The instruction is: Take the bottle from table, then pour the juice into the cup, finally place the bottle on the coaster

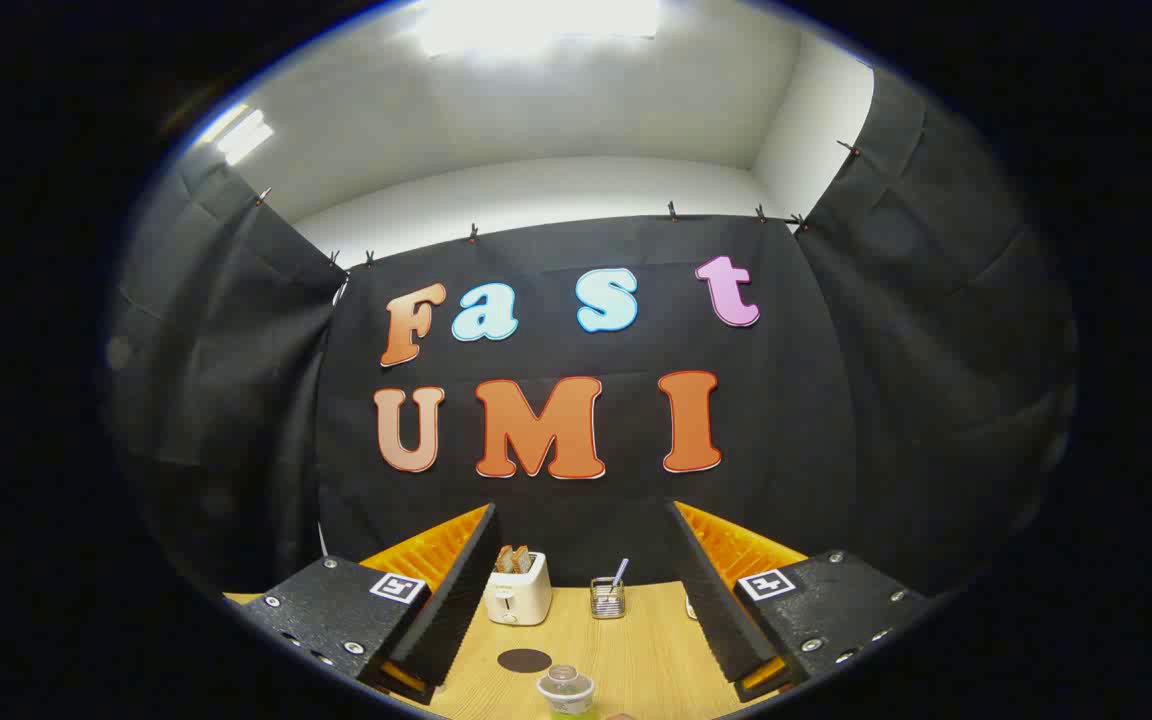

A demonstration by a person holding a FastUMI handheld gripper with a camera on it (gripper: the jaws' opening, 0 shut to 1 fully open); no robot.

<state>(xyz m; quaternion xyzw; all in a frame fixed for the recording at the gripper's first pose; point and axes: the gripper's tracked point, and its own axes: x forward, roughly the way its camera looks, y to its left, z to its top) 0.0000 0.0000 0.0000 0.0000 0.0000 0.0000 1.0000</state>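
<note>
The gripper (581, 600) is held above the wooden tabletop (636, 640) with its fingers spread wide and holding nothing. The gap between them is far wider than anything on the tabletop, a stance that suits an approach rather than a grasp.

The bottle (566, 690) stands upright on the tabletop between the fingers and close below them. Its clear rounded cap is visible from above, with a strip of green juice beneath; the body is cut off from sight. Neither finger touches it. The task appears to be at its first step: the bottle is not yet taken.

The coaster (524, 660), a dark flat disc, lies on the tabletop just beyond the bottle and slightly toward the left finger. It is bare, so the final set-down spot is free.

At the far edge of the tabletop, against the booth wall, stand a white toaster (518, 592) with two slices of toast in its slots and a small clear glass holder (607, 597) with a straw-like utensil. Both are well apart from the bottle.

The wood around the bottle and coaster is open, giving room to lower and close. Which item is the cup cannot be determined.
</note>
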